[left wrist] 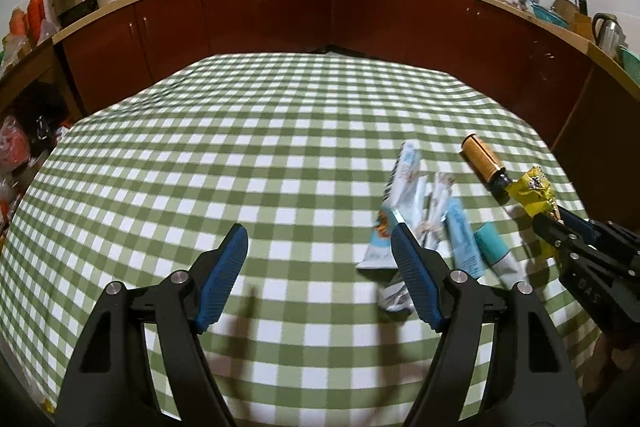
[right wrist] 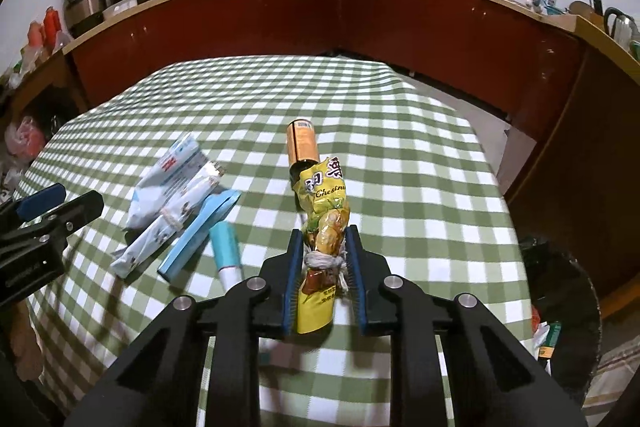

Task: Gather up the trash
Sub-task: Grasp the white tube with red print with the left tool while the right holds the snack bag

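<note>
Right gripper point(right wrist: 323, 239) is pinching a yellow chestnut wrapper point(right wrist: 326, 223) between its blue pads, wrapper twisted and tied with white string at the pinch, its upper end sticking out ahead of the fingertips. Whether the wrapper is lifted off the table point(right wrist: 420, 187) cannot be told. Just beyond the wrapper's far end lies a brown bottle point(right wrist: 302, 145) on its side, its dark neck end hidden behind the wrapper top; contact between them cannot be told. Ahead and to the left of the right gripper sits a loose pile of trash on the green-checked cloth: a white-blue pouch point(right wrist: 172, 183), a rolled white wrapper point(right wrist: 160, 235), a light blue flat wrapper point(right wrist: 196, 235), and a teal-and-white tube point(right wrist: 228, 251) nearest the gripper. Left gripper point(left wrist: 320, 247) is spread wide with nothing between the pads, over the table. Its right finger point(left wrist: 416, 283) overlaps the near edge of the white-blue pouch point(left wrist: 394, 203) in the left wrist view; touching or above cannot be told. The rest of the pile is just right of that finger, teal tube point(left wrist: 494, 247) farther right. Right gripper point(left wrist: 556, 223) with the yellow wrapper point(left wrist: 532, 191) shows at far right of the left gripper, bottle point(left wrist: 482, 157) just past it. A dark bin point(right wrist: 568, 307) with scraps inside stands right of the right gripper, beside the table edge.
</note>
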The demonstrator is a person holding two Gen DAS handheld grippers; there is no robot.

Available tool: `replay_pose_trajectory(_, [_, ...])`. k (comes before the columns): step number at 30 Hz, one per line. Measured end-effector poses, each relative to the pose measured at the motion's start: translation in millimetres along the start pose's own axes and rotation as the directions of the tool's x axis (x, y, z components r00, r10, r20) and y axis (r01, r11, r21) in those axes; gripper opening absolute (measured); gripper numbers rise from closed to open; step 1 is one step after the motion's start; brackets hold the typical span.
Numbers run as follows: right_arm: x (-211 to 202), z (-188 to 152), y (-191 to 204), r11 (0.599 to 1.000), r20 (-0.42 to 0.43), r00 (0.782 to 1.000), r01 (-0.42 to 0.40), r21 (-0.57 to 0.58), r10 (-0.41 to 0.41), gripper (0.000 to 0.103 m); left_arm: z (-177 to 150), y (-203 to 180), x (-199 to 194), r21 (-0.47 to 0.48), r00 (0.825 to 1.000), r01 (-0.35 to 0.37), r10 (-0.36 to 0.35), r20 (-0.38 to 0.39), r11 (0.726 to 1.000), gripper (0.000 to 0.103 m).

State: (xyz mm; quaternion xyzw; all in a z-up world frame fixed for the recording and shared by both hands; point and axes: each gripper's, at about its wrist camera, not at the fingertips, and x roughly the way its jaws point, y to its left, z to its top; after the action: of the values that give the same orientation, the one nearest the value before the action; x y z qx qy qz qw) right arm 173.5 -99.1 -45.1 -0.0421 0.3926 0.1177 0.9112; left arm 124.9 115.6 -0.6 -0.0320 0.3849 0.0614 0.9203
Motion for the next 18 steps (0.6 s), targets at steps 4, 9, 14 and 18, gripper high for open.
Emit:
replay_pose_trajectory(4, [1,5,-7,1.000,0.013,1.000,0.013,0.013,-0.013,0.023,8,-12,6,0.019,1.000,0.014,-0.014,0.001,1.000,0.072])
replay_pose_trajectory(9, [2,4,-13,0.999,0.017,1.000,0.021,0.026,-0.021,0.023,13,-24,20,0.043,1.000,0.022,-0.021,-0.014,0.999,0.072])
replay_pose_trajectory(14, [3,3,-19,0.999,0.015,1.000,0.018,0.033,-0.019,0.022,14,-29,36,0.055,0.998,0.048,-0.046,-0.043,0.997,0.066])
replay_pose_trajectory(18, [4,2,-22,0.999,0.010,1.000,0.016,0.040,-0.016,0.022,13,-33,44,0.070,0.995,0.077,-0.073,-0.064,0.995,0.053])
